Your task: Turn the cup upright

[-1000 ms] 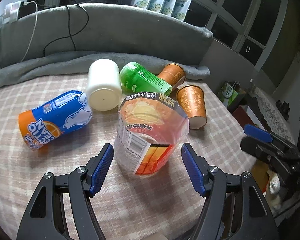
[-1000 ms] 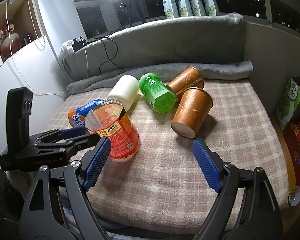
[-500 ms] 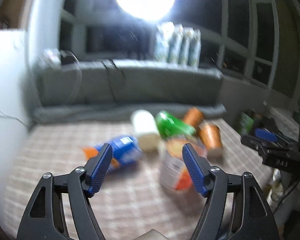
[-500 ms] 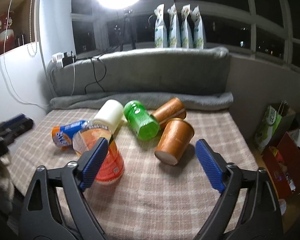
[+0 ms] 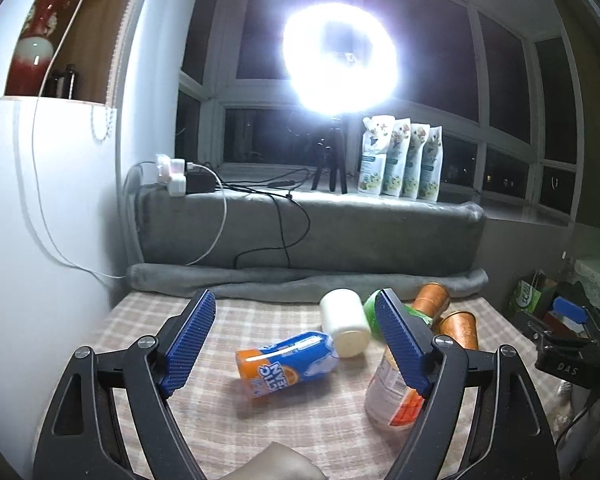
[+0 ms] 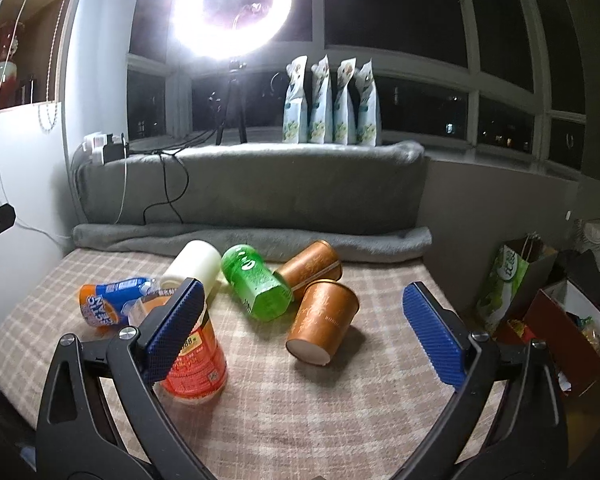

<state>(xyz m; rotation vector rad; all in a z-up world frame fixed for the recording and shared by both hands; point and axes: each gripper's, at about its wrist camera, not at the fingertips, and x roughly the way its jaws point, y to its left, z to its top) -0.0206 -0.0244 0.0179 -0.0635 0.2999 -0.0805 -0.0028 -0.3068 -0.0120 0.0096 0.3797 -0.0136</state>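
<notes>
Upright cup (image 6: 194,360) front-left on table (image 6: 340,420), lying cups behind & right, pouches (image 6: 332,104) on sill

A ring light (image 5: 340,58) on the windowsill blazes against black night windows (image 6: 400,4), its glare bleaching the glass around it in both views. The checked tabletop (image 6: 340,400) is evenly lit, cups casting soft shadows forward. Both frames are sharp; fisheye distortion bends the window frames, and corners fall dark.
</notes>
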